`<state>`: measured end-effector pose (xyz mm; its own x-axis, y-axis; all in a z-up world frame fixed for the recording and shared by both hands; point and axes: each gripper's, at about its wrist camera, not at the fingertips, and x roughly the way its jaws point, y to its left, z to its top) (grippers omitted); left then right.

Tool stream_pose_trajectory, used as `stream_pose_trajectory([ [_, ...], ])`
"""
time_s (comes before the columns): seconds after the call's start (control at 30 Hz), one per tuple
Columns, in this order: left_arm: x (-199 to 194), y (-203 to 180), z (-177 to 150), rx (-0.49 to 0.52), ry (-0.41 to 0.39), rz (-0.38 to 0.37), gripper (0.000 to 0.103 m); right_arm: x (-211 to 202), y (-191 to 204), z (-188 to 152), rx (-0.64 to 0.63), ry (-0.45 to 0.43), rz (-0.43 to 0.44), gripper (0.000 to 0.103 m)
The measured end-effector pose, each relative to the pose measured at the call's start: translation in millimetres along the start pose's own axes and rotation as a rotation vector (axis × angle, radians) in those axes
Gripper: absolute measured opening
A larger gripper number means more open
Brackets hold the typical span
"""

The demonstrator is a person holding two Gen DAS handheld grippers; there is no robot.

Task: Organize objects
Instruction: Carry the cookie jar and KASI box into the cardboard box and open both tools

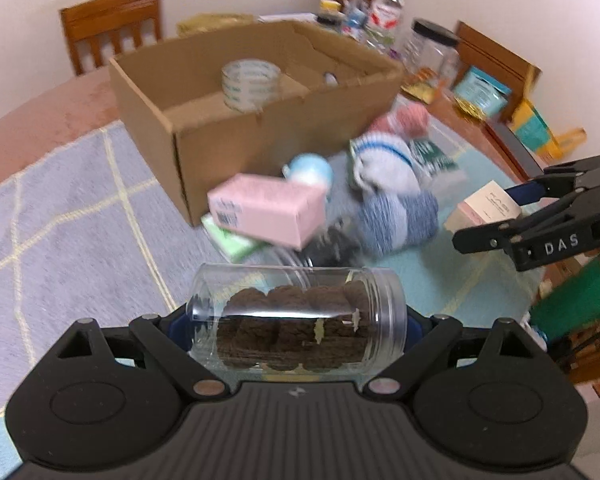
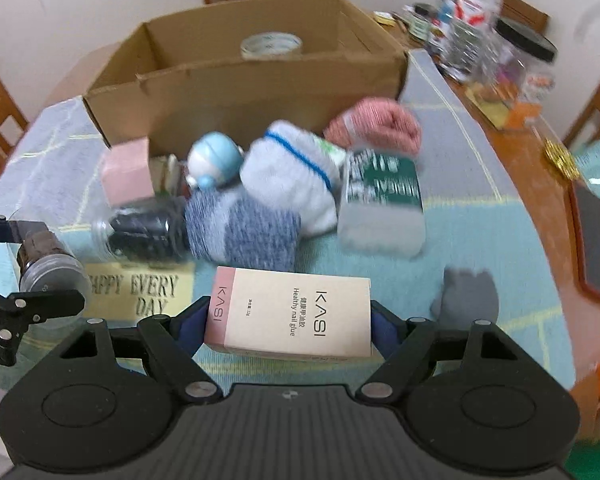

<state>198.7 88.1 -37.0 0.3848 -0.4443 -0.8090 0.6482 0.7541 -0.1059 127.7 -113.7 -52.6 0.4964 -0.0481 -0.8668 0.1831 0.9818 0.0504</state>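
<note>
Both wrist views sit low over the table (image 1: 60,200), facing the cardboard box (image 1: 228,136); shared: box, tape roll (image 2: 271,45), socks (image 2: 244,232).

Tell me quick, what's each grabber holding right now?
Left gripper: shut on the clear jar of brown cookies, lying sideways between its jaws.
Right gripper: shut on the KASI nail glue box.

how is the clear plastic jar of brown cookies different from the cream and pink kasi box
The clear plastic jar of brown cookies is round and see-through, showing its contents; the cream and pink KASI box is flat-sided, opaque card with printed text. The jar sits in the left gripper, the box in the right gripper. The jar has no lid on; the box looks closed. Both lie sideways, clamped end to end between blue pads.
</note>
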Motion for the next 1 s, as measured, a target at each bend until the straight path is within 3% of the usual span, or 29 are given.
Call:
stream_pose_trajectory([
  [0.47,-18.1,-6.8,86.6,-0.091,-0.102,0.122,0.092,-15.5,-21.3,82.3,-0.237,-0.078,0.12,0.084],
  [1.0,28.0,23.0,176.1,-0.145,-0.152,0.208,0.092,-10.4,-22.3,164.3,-0.34,-0.192,0.187,0.084],
])
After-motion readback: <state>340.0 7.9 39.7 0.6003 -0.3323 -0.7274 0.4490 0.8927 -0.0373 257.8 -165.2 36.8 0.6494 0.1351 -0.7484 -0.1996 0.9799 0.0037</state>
